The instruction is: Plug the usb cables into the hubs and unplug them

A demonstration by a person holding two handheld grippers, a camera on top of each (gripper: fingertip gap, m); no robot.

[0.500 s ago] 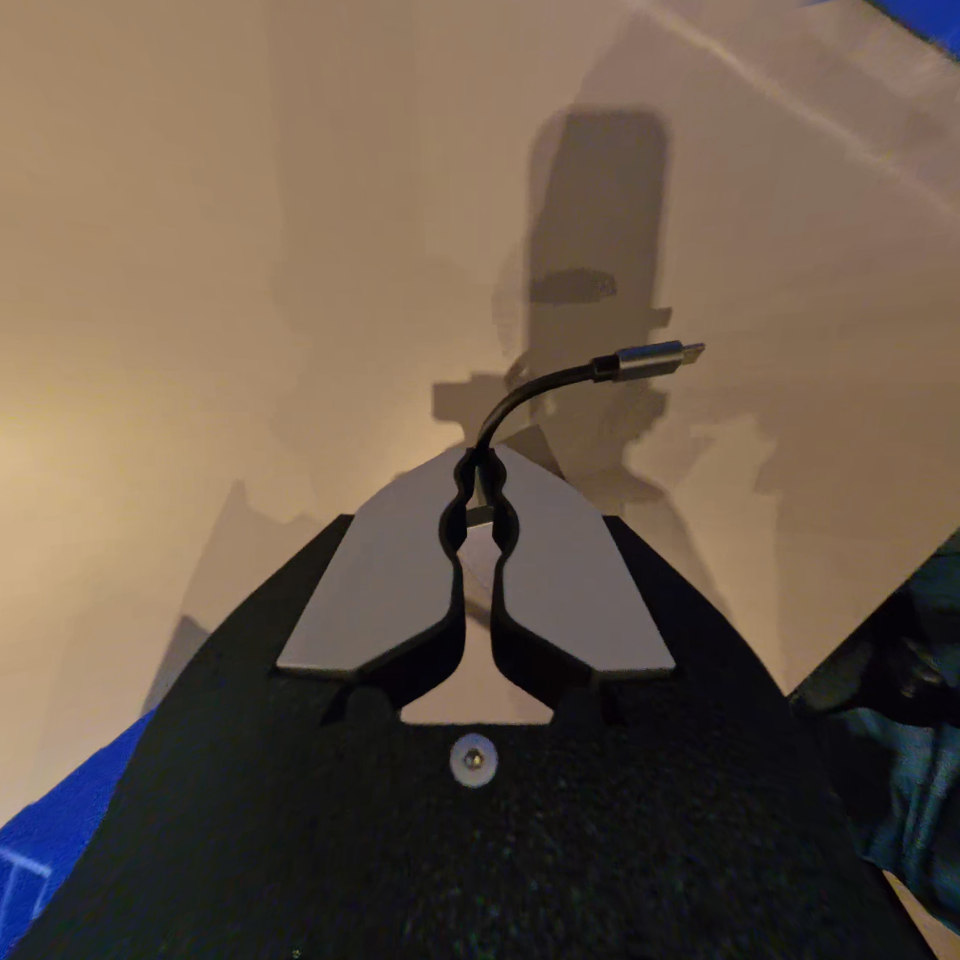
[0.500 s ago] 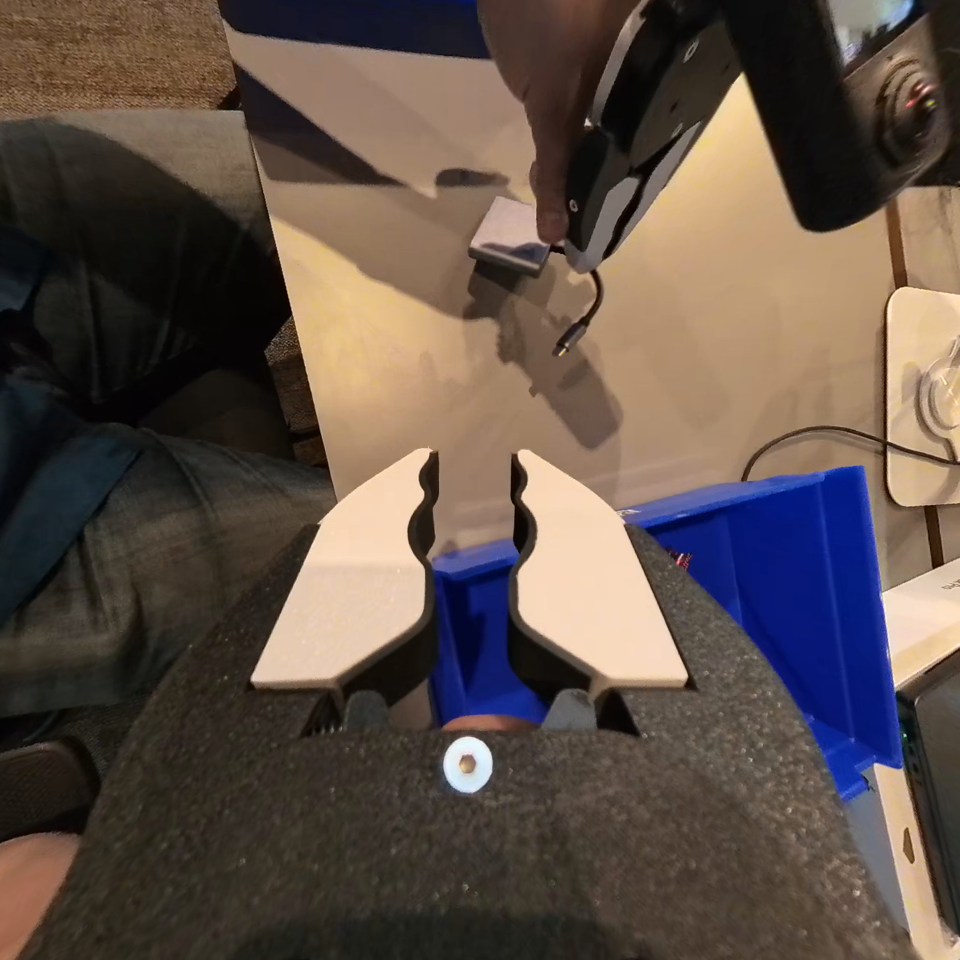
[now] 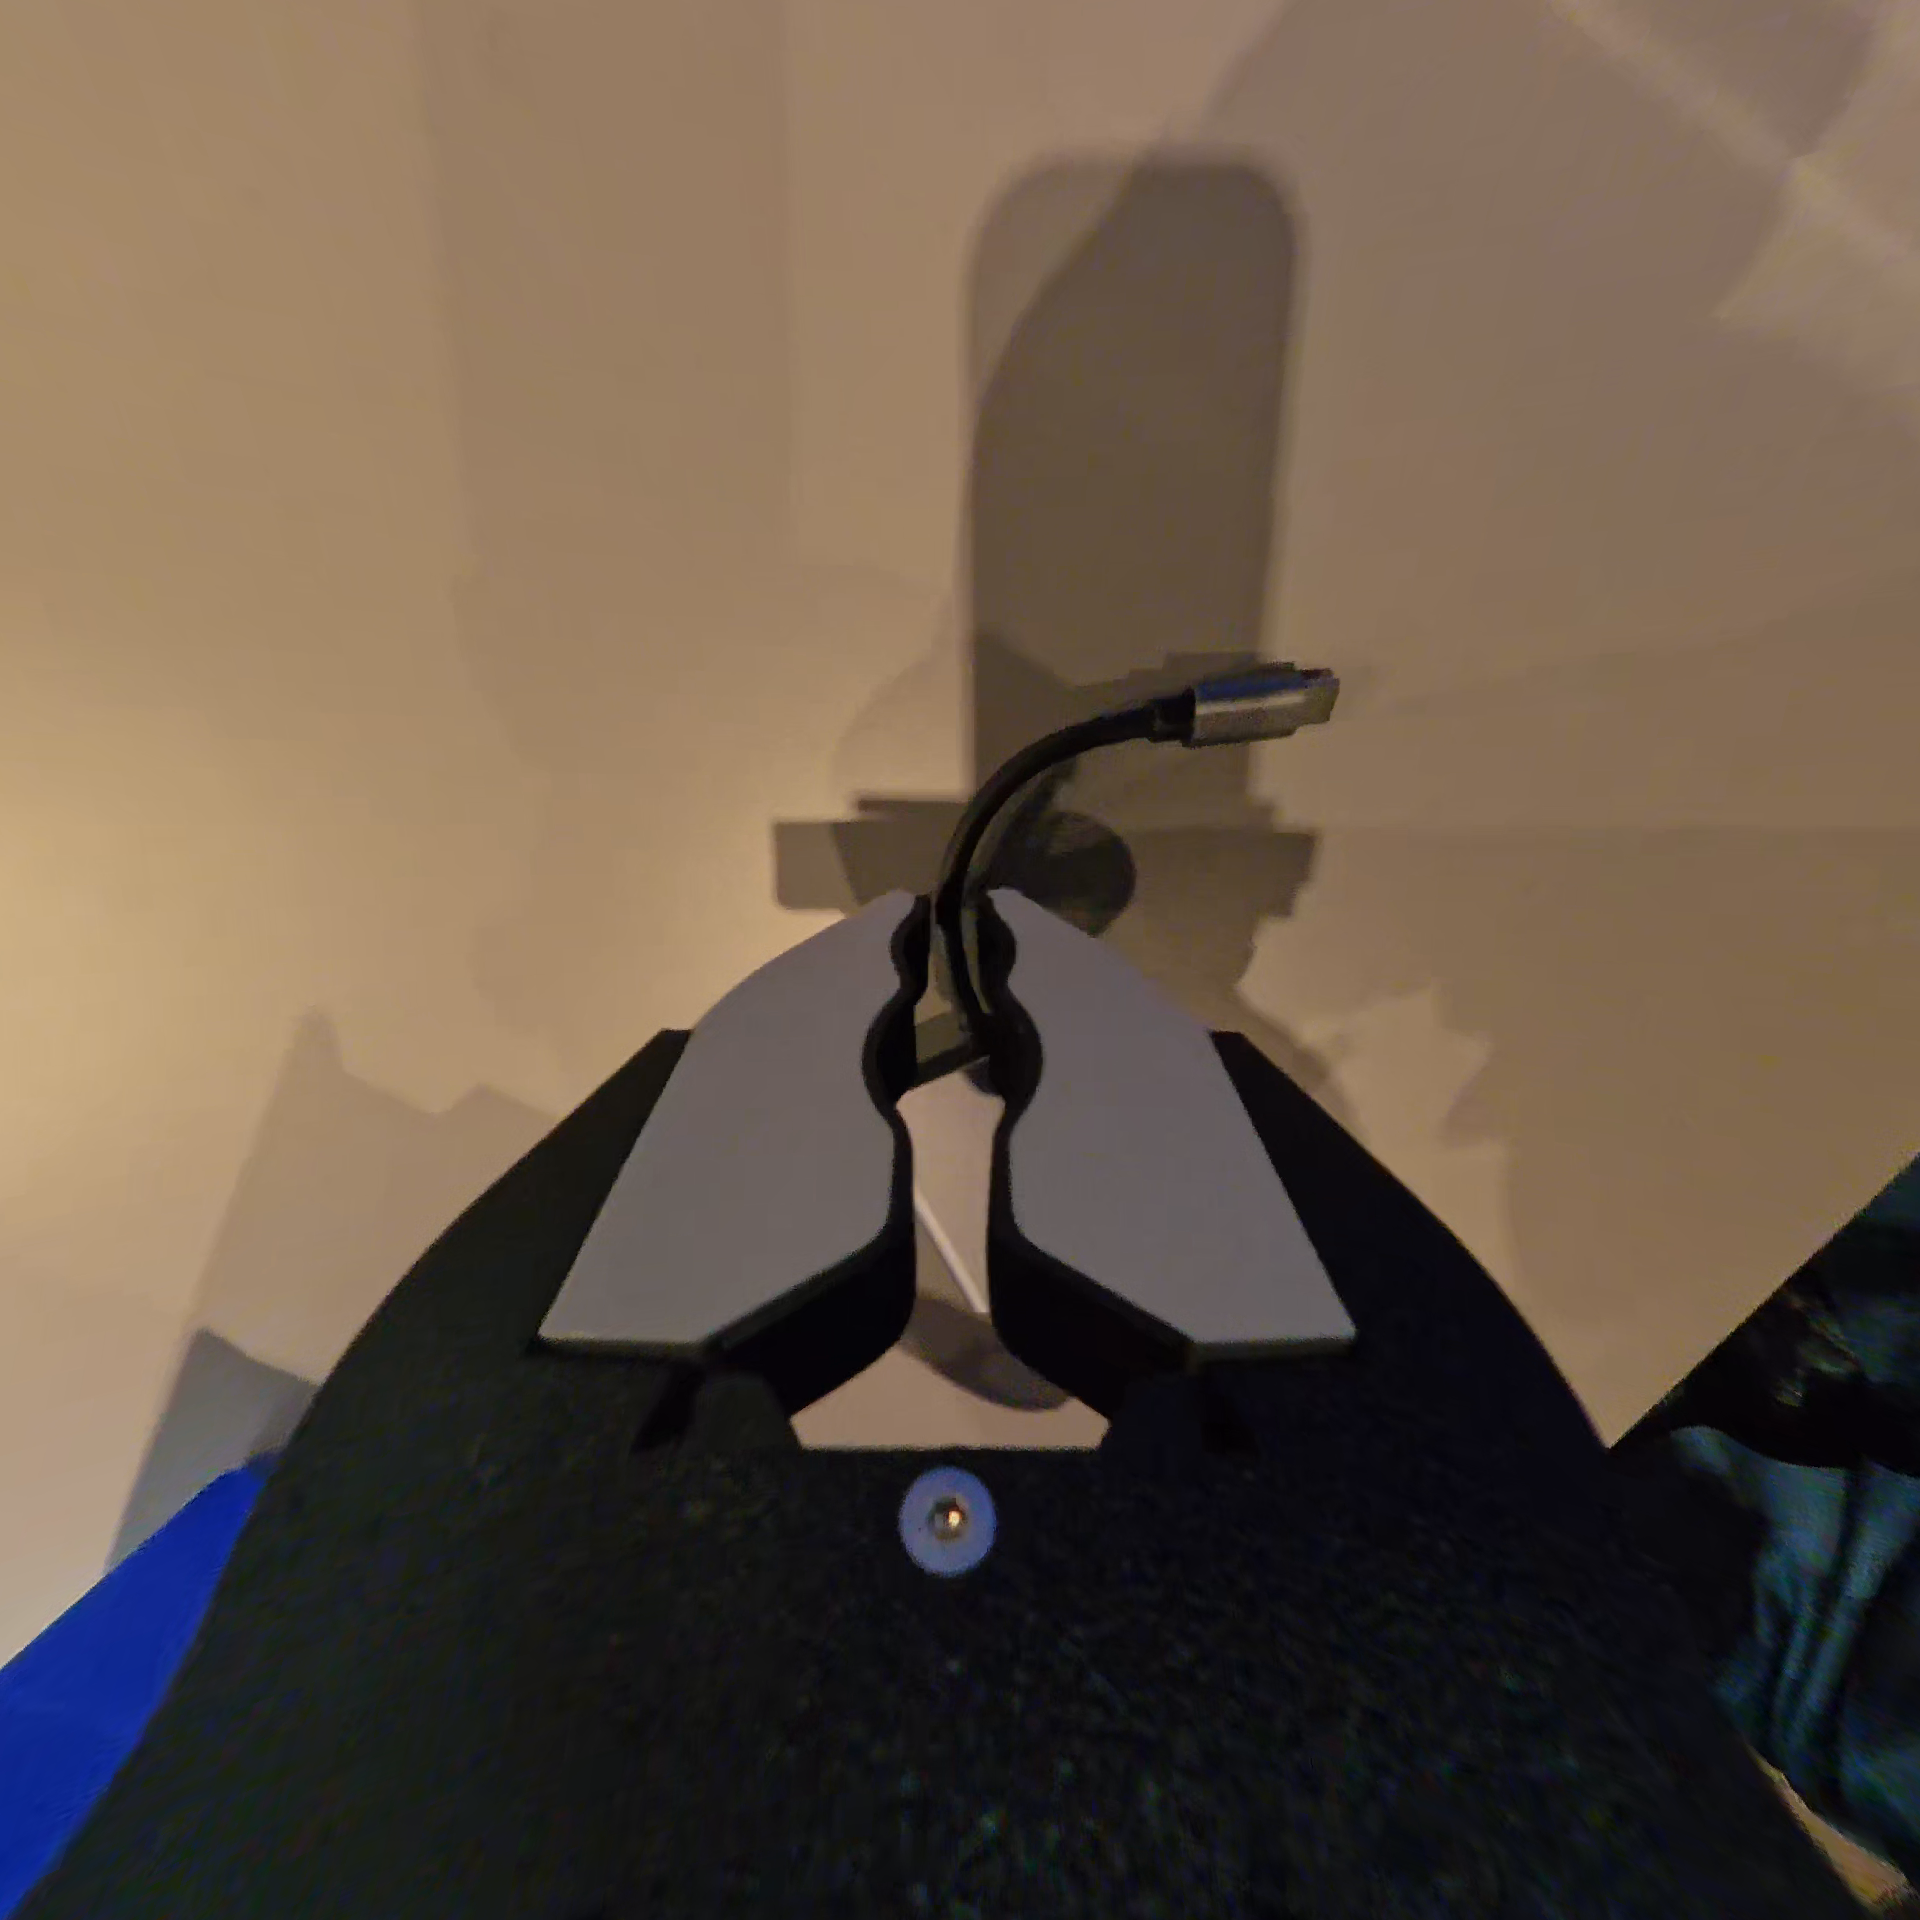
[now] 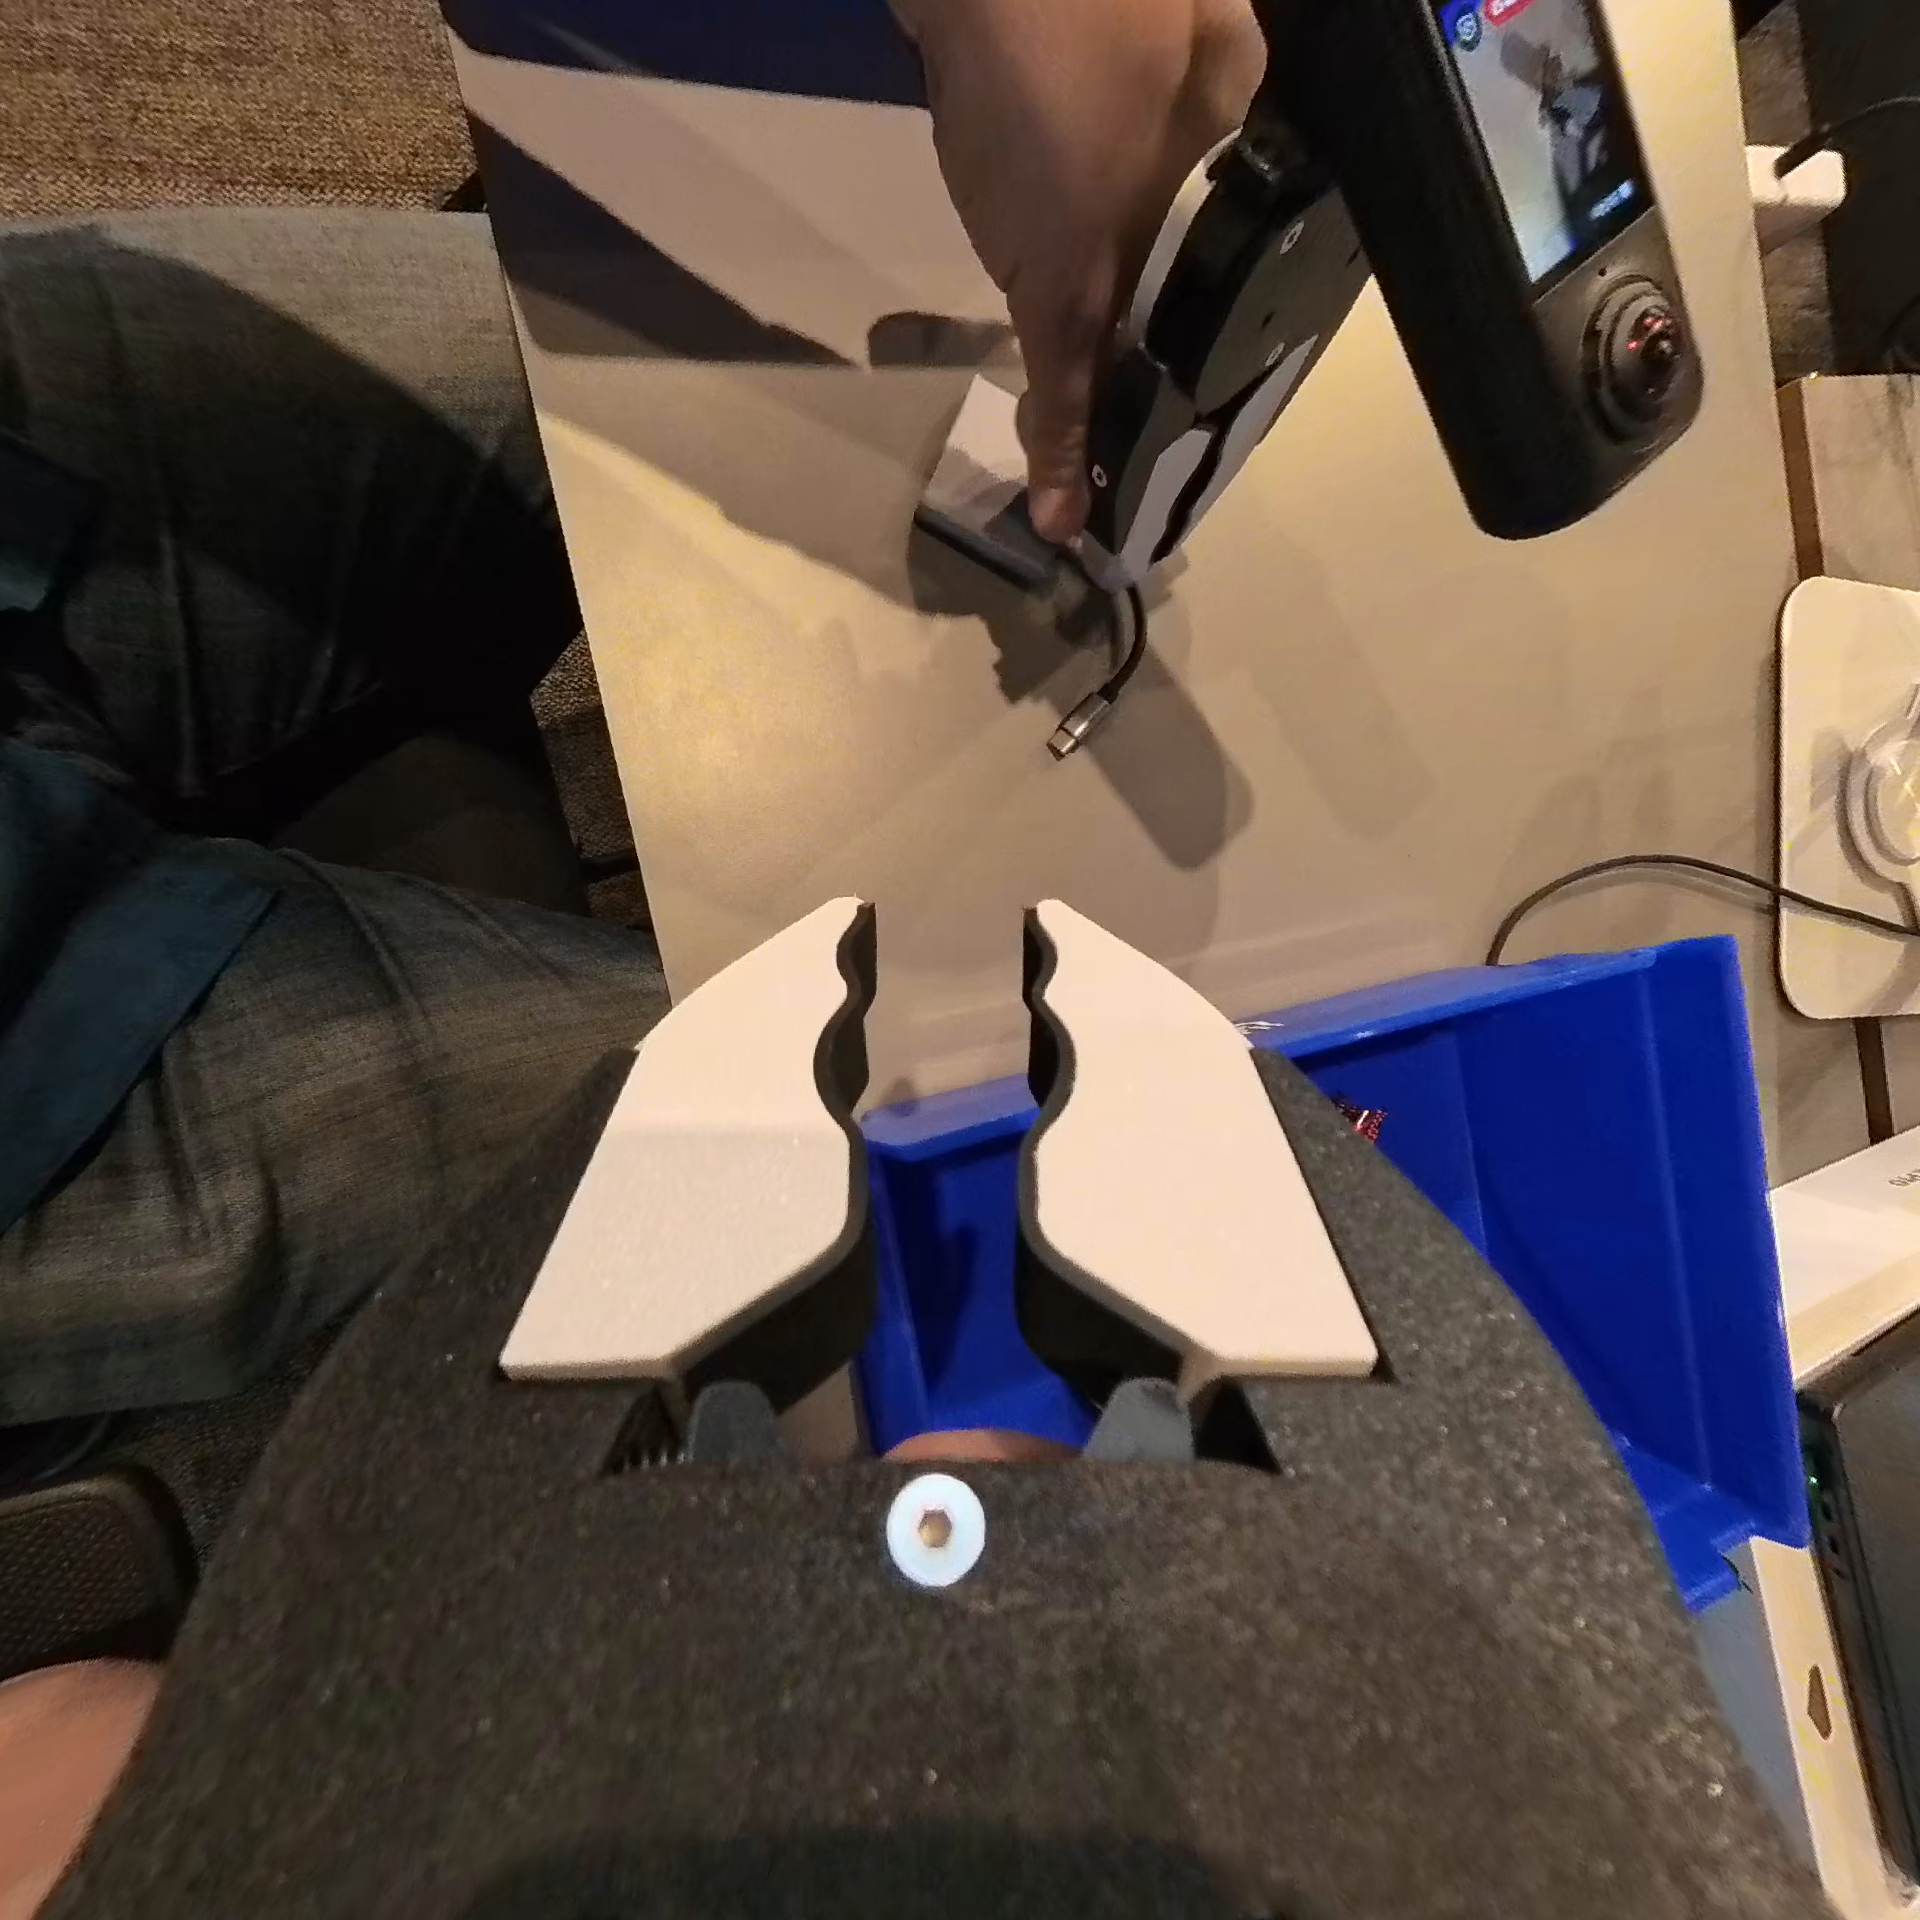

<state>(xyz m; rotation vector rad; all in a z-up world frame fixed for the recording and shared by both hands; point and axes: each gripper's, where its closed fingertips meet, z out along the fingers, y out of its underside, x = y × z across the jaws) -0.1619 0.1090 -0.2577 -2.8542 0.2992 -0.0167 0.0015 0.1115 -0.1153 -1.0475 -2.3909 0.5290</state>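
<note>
Pale beige tabletop [image 4: 1403, 727] runs under both our tools, w/ a blue bin [image 4: 1558, 1195] at its near edge and someone's dark trousers [image 4: 260, 1039] off to one side.

Our left gripper [image 3: 958, 914] is clamped on the hub [image 3: 940, 1044], a flat grey block we see wedged edge-on between the tips. Its short black cable [image 3: 1023, 774] curls up and out from the tips, ending in a silver plug [image 3: 1262, 707] that hangs free in the air, pointing sideways, not in any port. From the right wrist view the same gripper [image 4: 1127, 561] comes down at the far part of the table, a hand [image 4: 1070, 239] wrapped round its handle and a black camera [image 4: 1538, 260] mounted on it. The hub [image 4: 987, 540] there looks tilted, one end low at the table; can't tell if it touches. The cable [image 4: 1127, 655] loops below the tips and the plug [image 4: 1081, 727] dangles just above its own shadow.

Our right gripper [image 4: 948, 920] is spread apart, holding nothing, hovering over the bin's near wall, well apart from the hub. A thin black wire [image 4: 1662, 883] leads to a white pad [image 4: 1849, 810] beyond the bin.
</note>
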